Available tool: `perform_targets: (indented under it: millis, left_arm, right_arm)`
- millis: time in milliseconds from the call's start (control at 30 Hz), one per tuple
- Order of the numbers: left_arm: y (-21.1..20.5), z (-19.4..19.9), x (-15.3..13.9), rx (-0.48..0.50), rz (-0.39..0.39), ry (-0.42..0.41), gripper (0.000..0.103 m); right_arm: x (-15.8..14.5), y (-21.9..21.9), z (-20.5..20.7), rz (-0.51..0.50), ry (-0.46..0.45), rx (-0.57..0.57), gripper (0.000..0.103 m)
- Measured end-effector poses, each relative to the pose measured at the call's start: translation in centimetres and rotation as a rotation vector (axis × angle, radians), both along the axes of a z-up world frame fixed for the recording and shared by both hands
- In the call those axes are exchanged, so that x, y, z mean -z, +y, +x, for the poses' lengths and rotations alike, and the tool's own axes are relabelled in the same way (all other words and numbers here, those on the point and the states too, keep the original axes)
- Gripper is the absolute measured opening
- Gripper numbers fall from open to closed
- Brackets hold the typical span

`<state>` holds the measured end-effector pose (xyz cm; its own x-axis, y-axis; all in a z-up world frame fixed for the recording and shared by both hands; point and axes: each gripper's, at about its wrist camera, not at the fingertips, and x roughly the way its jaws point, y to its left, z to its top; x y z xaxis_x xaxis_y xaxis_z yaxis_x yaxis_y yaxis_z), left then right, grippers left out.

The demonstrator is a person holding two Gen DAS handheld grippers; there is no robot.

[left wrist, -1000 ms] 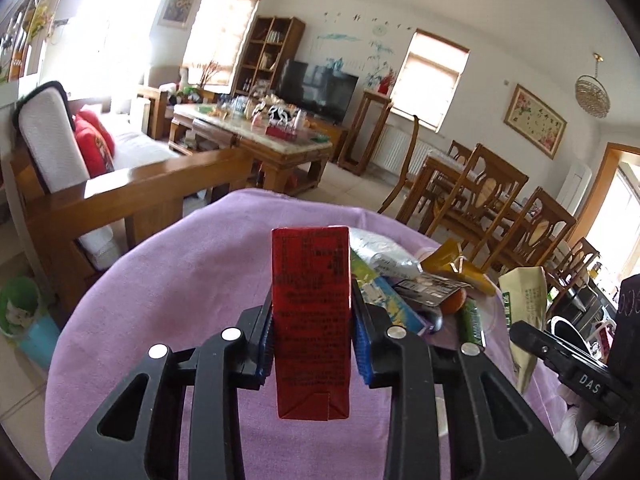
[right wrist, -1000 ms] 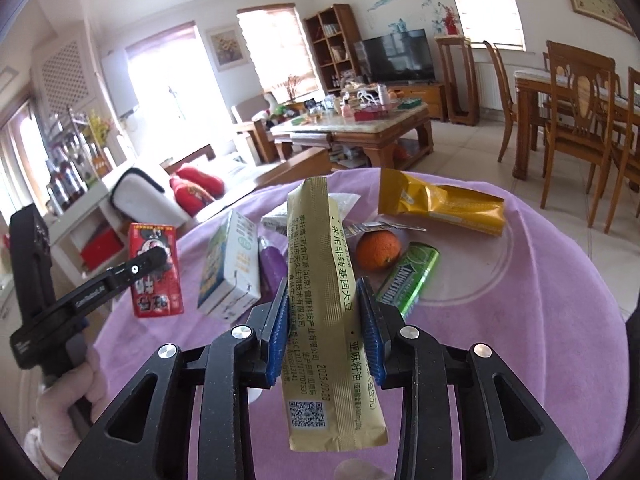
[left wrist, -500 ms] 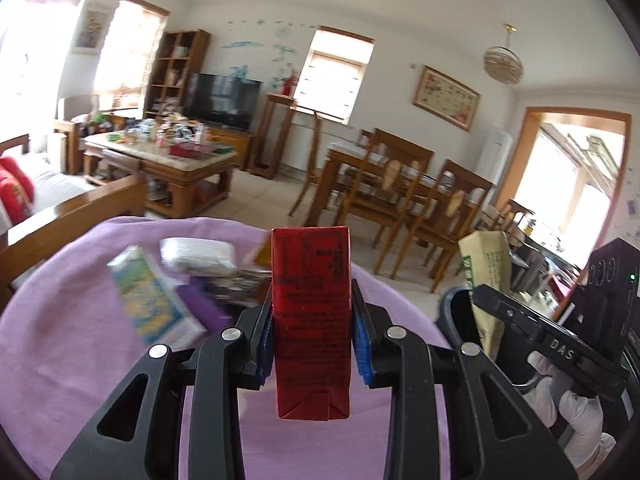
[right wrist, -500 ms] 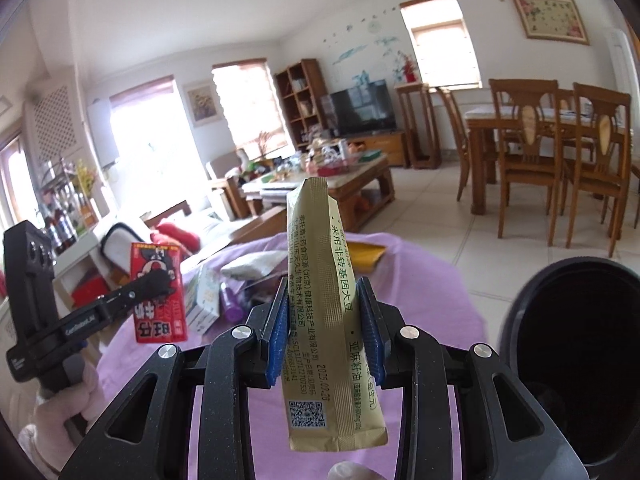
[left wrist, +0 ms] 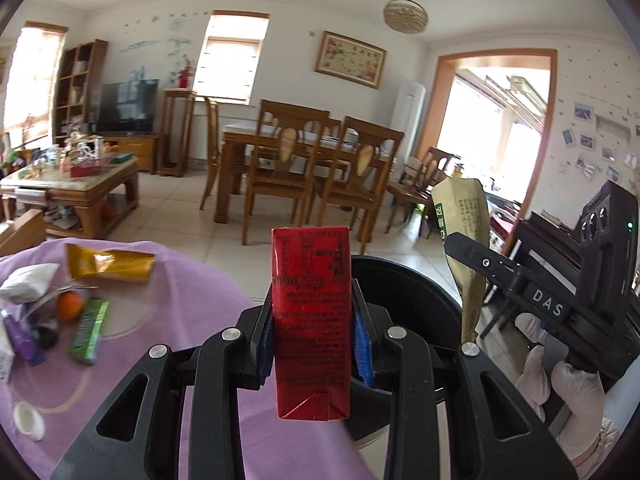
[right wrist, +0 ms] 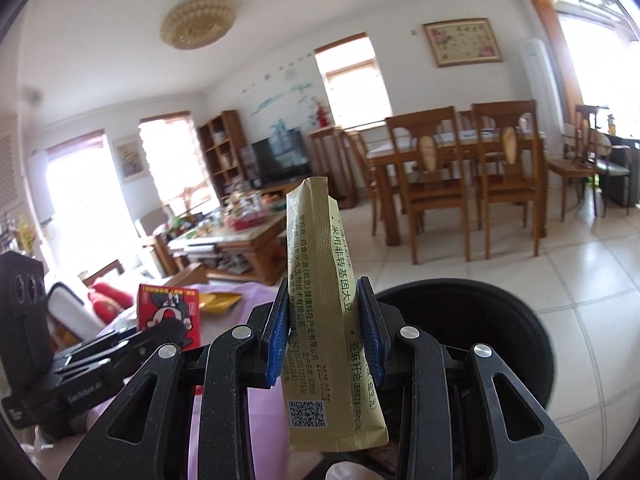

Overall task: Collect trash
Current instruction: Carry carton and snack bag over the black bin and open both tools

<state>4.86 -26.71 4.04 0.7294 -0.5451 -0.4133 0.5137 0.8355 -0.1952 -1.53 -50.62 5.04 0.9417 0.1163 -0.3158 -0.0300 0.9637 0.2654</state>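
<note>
We see a big table with a purple cloth [left wrist: 192,320] filling the lower left of the left wrist view. A round black bin [left wrist: 416,300] sits just past the cloth's edge, in the lower middle of that view, and it fills the lower right of the right wrist view.

Our left gripper [left wrist: 313,340] is closed tight on a red carton [left wrist: 312,320]. The carton stands upright between the blue pads, in front of the bin.

Our right gripper [right wrist: 324,332] is closed tight on a tan packet [right wrist: 324,280]. The packet stands up tall in the middle of the right wrist view, in front of the bin's left rim.

At the right edge of the left wrist view, a gloved hand [left wrist: 576,392] holds the right gripper.

Smaller things lie on the cloth at the left: a gold wrapper [left wrist: 110,262], a white bag [left wrist: 28,288], a green gum pack [left wrist: 89,330], an orange [left wrist: 70,306] and a small white cap [left wrist: 28,420].
</note>
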Motion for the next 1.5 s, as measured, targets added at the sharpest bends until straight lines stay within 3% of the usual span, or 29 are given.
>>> perform_targets:
  millis: [200, 367, 833, 1500]
  left_arm:
    - [-4.8, 0.8, 1.0, 0.075, 0.039, -0.005, 0.032]
    - [-7.8, 1.8, 2.7, 0.113, 0.08, 0.014, 0.032]
    - [-10.1, 3.5, 6.0, 0.129, 0.13, 0.087, 0.032]
    - [-11.2, 3.1, 6.2, 0.155, 0.183, 0.058, 0.033]
  right_arm:
    - [2.7, -7.0, -0.8, 0.044, 0.034, 0.096, 0.033]
    - [5.3, -9.5, -0.3, 0.066, 0.078, 0.125, 0.033]
    - [8.9, -8.7, 3.9, 0.078, 0.146, 0.149, 0.033]
    - [10.6, -7.8, 5.4, 0.091, 0.177, 0.157, 0.034]
